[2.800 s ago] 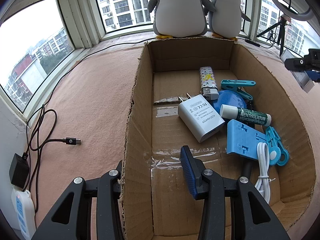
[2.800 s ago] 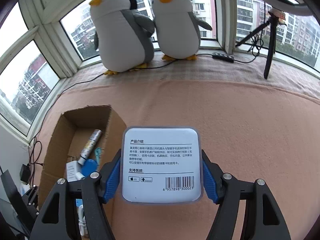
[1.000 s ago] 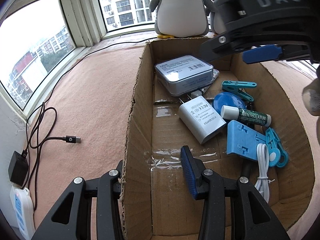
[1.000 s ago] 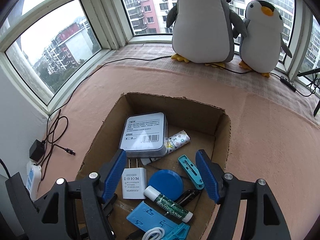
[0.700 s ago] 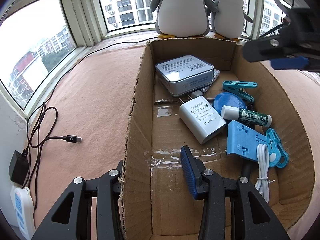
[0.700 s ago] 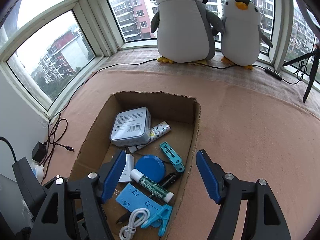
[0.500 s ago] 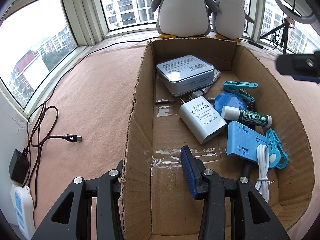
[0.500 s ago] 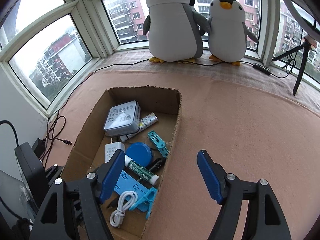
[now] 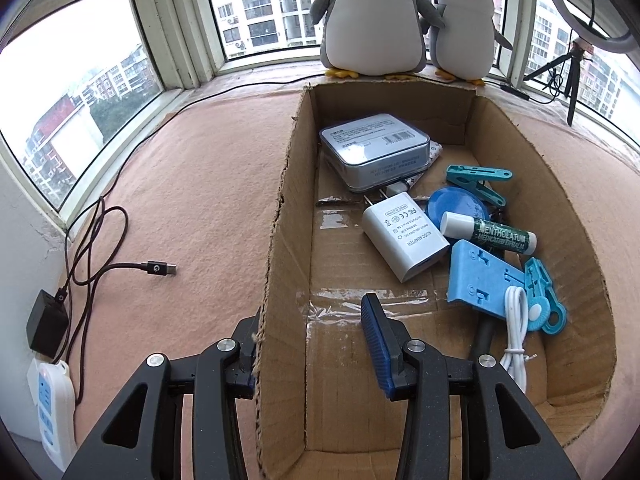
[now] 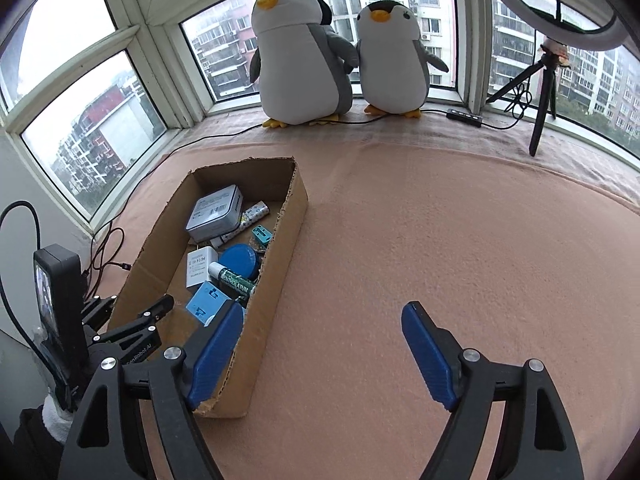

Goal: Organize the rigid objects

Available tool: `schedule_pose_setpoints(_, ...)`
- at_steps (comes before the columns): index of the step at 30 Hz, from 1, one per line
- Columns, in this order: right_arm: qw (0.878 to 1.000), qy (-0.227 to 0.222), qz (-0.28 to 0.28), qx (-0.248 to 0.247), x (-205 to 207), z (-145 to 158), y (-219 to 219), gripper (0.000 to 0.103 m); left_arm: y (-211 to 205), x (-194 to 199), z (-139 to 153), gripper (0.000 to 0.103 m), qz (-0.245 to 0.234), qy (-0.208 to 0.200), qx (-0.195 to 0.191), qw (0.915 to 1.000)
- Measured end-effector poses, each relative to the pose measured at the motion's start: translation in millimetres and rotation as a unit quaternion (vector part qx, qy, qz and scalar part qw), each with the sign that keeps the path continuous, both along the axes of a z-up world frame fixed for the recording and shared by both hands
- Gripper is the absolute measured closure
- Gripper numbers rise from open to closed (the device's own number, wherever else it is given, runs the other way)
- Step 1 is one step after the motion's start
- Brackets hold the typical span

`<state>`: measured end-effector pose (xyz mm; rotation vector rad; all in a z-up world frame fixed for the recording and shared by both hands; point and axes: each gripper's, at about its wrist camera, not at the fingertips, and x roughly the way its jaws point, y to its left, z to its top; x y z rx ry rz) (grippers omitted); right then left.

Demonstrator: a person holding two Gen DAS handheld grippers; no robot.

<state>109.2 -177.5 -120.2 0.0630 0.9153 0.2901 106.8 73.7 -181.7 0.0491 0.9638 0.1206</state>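
Note:
A cardboard box [image 9: 280, 240] [image 10: 288, 216] lies on the pink blanket. Inside lie a silver tin [image 9: 374, 152] [image 10: 216, 212], a white charger [image 9: 404, 236], a Mentholatum stick [image 9: 488, 232], a blue disc [image 9: 456, 208], teal clips [image 9: 476, 178], a blue plastic part [image 9: 480, 276] and a white cable [image 9: 516, 332]. My left gripper [image 9: 312, 344] straddles the box's near left wall, one finger inside, one outside, with a gap on the inner side. My right gripper [image 10: 320, 344] is open and empty, to the right of the box above the blanket.
Two plush penguins [image 10: 304, 52] stand on the sill behind the box. A tripod with ring light [image 10: 540, 80] stands at the back right. A black cable [image 9: 120, 268], a black adapter and a power strip [image 9: 52, 400] lie at the left.
My right gripper carried the silver tin to the box, let it go at the far end, then drew back up and to the right. The left gripper has not moved.

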Motion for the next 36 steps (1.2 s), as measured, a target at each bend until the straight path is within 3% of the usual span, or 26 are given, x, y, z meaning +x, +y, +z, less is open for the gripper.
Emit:
schedule_pose_setpoints(3,1.000,0.000,-0.007,0.010,-10.0,3.1,-6.4,0.023,-4.4,-9.0,12.8,0.053,0.000,-0.014,0.003,0.9999)
schedule_pose_setpoints(8,1.000,-0.018,-0.012,0.016,-26.8,19.8,-10.7,0.023,-13.6,-26.4,46.3,0.036,-0.002,-0.044,-0.008,0.9990)
schedule_pose_setpoints(12,0.999,-0.039,-0.018,0.022,-41.6,39.1,-13.3,0.016,-25.5,-41.6,79.3,0.030,-0.010,-0.072,-0.020,0.9972)
schedule_pose_setpoints(23,0.993,-0.104,-0.037,0.033,-80.4,94.2,-21.3,0.011,-56.4,-93.8,173.6,0.009,-0.040,-0.166,-0.030,0.9849)
schedule_pose_setpoints(36,0.989,-0.146,-0.019,0.027,-99.1,117.2,-8.8,0.007,-61.6,-125.9,210.0,0.000,-0.028,-0.200,-0.028,0.9789)
